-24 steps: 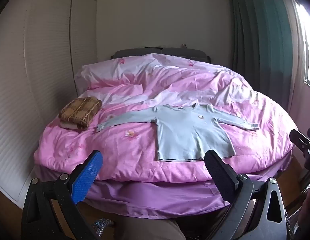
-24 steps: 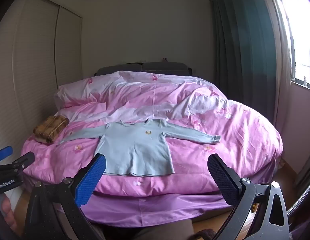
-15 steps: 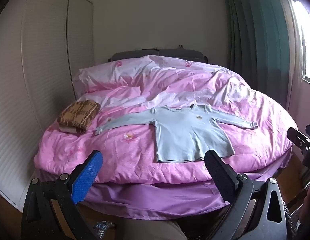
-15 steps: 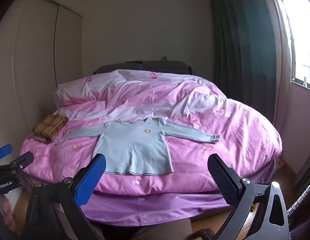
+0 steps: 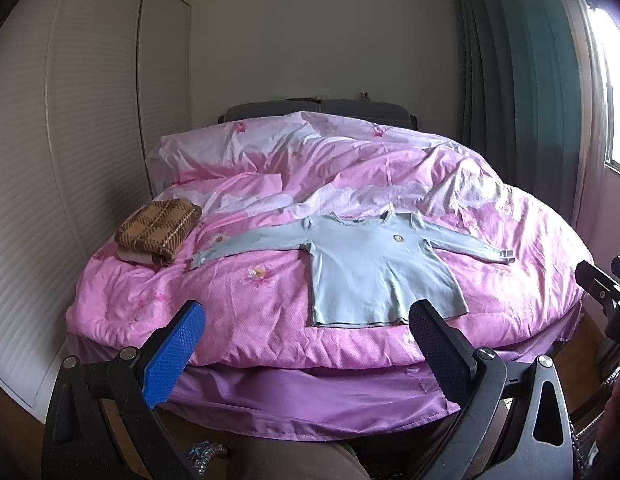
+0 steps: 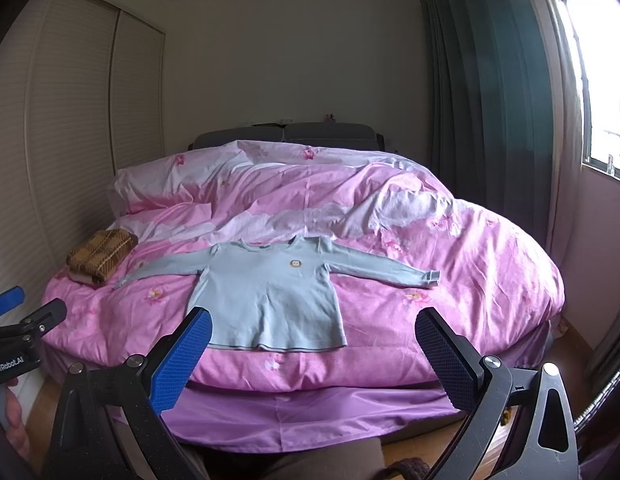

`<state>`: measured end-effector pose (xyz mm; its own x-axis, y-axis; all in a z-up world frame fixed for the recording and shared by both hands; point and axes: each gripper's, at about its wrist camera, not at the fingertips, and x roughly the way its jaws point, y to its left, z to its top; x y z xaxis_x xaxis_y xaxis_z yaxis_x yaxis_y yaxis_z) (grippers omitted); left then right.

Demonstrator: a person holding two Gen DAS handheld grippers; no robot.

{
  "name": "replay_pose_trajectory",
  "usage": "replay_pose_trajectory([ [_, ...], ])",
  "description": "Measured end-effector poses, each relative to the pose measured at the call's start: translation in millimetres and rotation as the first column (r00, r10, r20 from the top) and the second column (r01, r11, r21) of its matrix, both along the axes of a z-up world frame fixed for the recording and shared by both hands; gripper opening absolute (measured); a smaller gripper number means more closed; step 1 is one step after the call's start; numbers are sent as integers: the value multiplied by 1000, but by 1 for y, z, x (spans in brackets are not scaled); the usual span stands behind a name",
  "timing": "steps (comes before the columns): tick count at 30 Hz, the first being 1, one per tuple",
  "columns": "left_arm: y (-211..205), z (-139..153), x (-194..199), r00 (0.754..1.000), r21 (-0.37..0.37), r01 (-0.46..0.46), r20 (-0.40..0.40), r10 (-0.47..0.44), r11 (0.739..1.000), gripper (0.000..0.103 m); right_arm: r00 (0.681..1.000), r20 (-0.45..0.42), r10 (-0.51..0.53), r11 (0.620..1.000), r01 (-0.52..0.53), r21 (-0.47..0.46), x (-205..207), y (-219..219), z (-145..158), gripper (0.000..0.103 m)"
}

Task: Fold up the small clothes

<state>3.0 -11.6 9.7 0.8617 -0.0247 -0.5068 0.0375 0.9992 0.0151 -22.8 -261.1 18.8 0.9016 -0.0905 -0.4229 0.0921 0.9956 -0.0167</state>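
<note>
A light blue long-sleeved shirt lies flat, front up, sleeves spread wide, near the foot of a bed with a pink duvet. It also shows in the right wrist view. My left gripper is open and empty, held off the foot of the bed, short of the shirt's hem. My right gripper is open and empty, also short of the hem. Each gripper shows at the edge of the other's view.
A folded brown plaid garment sits on a pale folded one at the bed's left edge, also seen in the right wrist view. Closet doors stand left, green curtains and a window right. A purple bed skirt hangs below.
Both grippers have tilted down slightly and eased back a little, so the bed sits a little lower and smaller in both views. The shirt has not moved.
</note>
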Motion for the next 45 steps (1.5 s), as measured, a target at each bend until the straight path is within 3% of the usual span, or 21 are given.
replay_pose_trajectory([
  [45, 12, -8, -11, 1000, 8, -16, 21, 16, 1000, 103, 1000, 3, 0, 1000, 0, 1, -3, 0, -1, 103],
])
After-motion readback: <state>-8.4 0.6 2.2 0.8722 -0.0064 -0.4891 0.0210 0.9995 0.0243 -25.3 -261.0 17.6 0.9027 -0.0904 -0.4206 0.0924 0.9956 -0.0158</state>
